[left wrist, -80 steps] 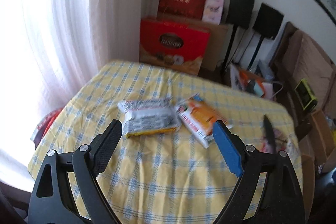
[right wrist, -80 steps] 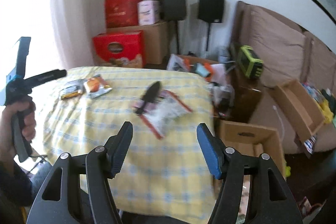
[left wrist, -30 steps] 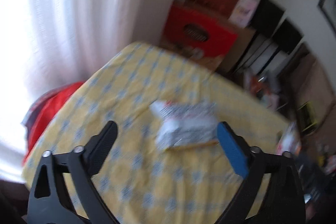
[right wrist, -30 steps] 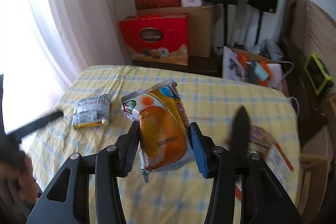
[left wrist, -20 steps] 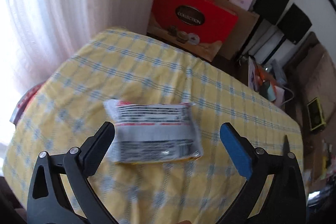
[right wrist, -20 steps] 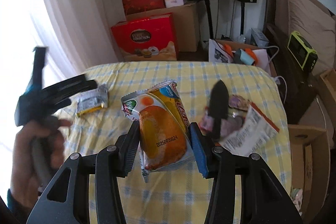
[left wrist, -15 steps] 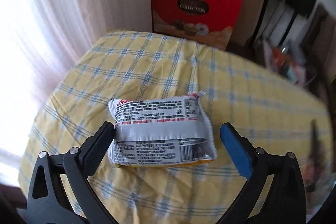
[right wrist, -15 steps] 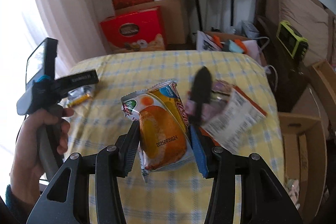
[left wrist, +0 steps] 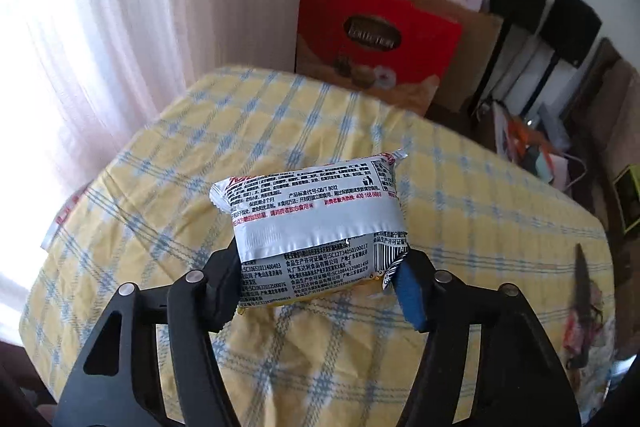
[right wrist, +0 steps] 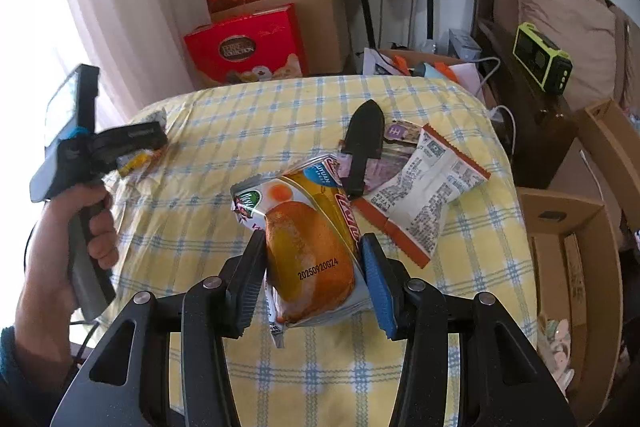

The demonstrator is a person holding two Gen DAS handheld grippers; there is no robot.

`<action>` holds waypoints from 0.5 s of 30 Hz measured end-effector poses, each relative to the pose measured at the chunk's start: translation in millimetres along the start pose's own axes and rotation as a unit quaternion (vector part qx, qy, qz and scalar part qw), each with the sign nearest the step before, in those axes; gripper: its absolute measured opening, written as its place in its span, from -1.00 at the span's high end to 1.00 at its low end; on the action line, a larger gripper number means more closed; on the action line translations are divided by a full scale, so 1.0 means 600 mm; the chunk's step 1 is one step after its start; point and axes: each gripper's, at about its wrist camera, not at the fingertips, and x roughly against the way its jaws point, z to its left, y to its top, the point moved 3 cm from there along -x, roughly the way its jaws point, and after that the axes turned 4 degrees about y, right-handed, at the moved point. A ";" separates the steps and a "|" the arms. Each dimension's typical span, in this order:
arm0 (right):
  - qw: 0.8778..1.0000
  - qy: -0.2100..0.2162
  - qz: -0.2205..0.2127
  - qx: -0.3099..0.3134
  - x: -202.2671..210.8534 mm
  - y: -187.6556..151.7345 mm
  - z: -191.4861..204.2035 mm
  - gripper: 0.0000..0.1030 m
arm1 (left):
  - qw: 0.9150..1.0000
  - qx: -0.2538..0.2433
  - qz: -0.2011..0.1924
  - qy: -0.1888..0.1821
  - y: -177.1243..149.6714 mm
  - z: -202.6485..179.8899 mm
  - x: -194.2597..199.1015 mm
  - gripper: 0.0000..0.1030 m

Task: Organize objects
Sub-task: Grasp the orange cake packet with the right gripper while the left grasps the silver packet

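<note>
Two snack packets: silver printed foil packet (left wrist: 320,227) between the closing left gripper (left wrist: 320,291); orange cake wrapper (right wrist: 308,251) clamped in the right gripper (right wrist: 312,283); possibly two more beyond.

Bare yellow checked tablecloth (right wrist: 208,211) mid-table, black trowel (right wrist: 362,147) atop wrappers (right wrist: 424,187) (right side) blocking

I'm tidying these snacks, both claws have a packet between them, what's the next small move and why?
Probably finish closing the left claw on the silver packet, then lift: its jaws are closing around it, while the right claw already holds the orange cake packet.
</note>
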 end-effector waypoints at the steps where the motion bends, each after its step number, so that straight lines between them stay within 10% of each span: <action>1: 1.000 -0.003 -0.002 0.002 0.005 0.001 -0.001 0.07 | 1.000 0.000 -0.005 -0.002 0.001 0.000 0.009 -0.17; 15: 0.999 -0.020 -0.039 0.006 0.079 0.008 -0.007 0.07 | 0.997 -0.010 -0.072 -0.030 -0.006 0.030 0.168 -0.17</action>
